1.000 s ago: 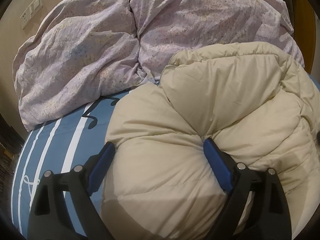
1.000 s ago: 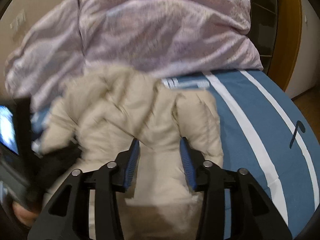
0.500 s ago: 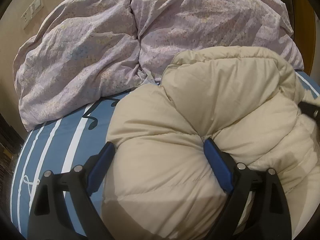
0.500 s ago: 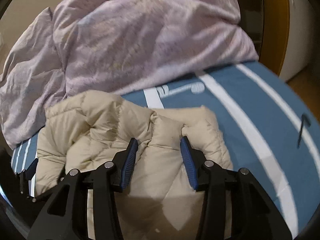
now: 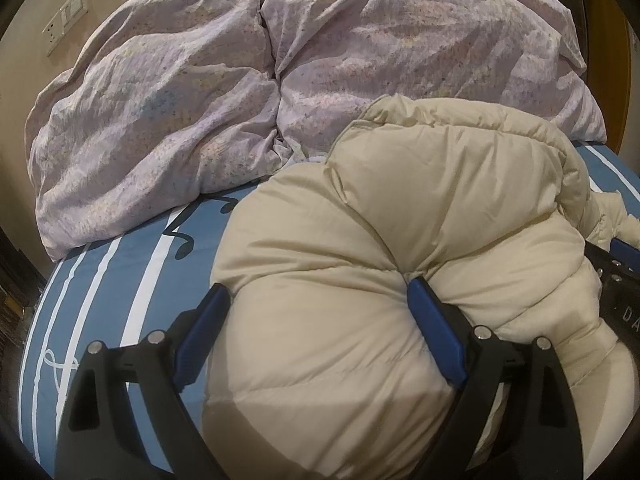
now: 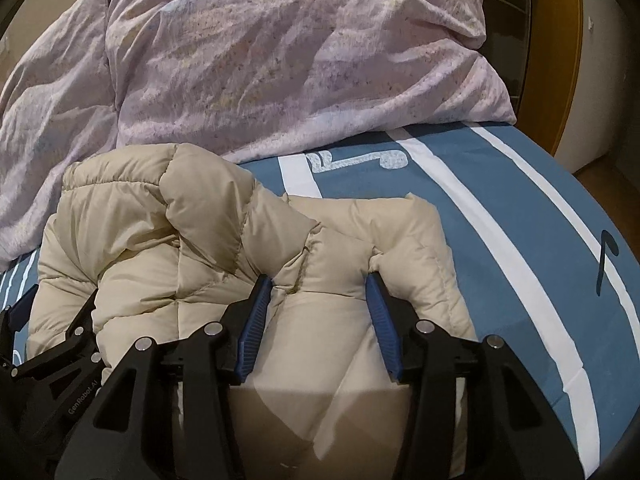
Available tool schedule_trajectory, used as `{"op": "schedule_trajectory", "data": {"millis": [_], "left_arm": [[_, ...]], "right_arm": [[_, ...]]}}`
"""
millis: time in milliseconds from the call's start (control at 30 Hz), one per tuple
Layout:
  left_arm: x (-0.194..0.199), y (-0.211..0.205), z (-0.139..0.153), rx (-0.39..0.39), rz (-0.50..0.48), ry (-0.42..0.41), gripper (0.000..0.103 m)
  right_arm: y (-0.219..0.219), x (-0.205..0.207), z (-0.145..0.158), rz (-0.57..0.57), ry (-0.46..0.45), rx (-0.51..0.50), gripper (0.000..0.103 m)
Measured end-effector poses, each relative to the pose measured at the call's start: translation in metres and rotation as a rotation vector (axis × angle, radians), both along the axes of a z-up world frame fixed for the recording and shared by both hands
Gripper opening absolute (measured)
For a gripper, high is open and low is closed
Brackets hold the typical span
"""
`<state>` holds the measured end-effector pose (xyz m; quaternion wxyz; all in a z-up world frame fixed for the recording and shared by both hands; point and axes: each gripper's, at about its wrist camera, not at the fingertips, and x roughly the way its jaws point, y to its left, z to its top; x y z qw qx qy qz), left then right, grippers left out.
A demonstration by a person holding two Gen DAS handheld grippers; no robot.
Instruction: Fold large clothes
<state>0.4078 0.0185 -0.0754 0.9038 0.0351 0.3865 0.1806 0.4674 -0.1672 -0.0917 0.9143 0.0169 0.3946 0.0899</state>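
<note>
Left gripper (image 5: 316, 300): jaws spread wide, straddling a puffy quilted bulge of the beige down jacket (image 5: 400, 220). Right blue pad digs into a seam crease, left pad sits at the jacket's edge over the sheet; can't tell if it's a real clamp or just pressing down.

Right gripper (image 6: 318, 294): jaws opening, a fold of the same jacket (image 6: 160, 232) bunched between the pads, which touch the fabric on both sides. The left gripper's black frame shows at the lower-left edge of the right wrist view.

Jacket lies bunched on the bed, on a blue sheet (image 6: 500, 208) with white stripes and music-note prints. Sheet bare to the jacket's right and left.

Behind it: crumpled lilac duvet (image 5: 160, 120) piled across the head of the bed, its front edge touching or just behind the jacket's far side, blocking that direction.

Further back: beige wall with a switch/socket plate (image 5: 66, 18) upper left, wooden frame (image 6: 568, 60) on the right.
</note>
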Motion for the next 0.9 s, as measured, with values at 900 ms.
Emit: {"op": "schedule_trajectory", "data": {"millis": [900], "left_arm": [[0.0033, 0.0, -0.0003, 0.002, 0.0, 0.006, 0.092]], "right_arm": [[0.0006, 0.0013, -0.0012, 0.002, -0.001, 0.005, 0.051]]}}
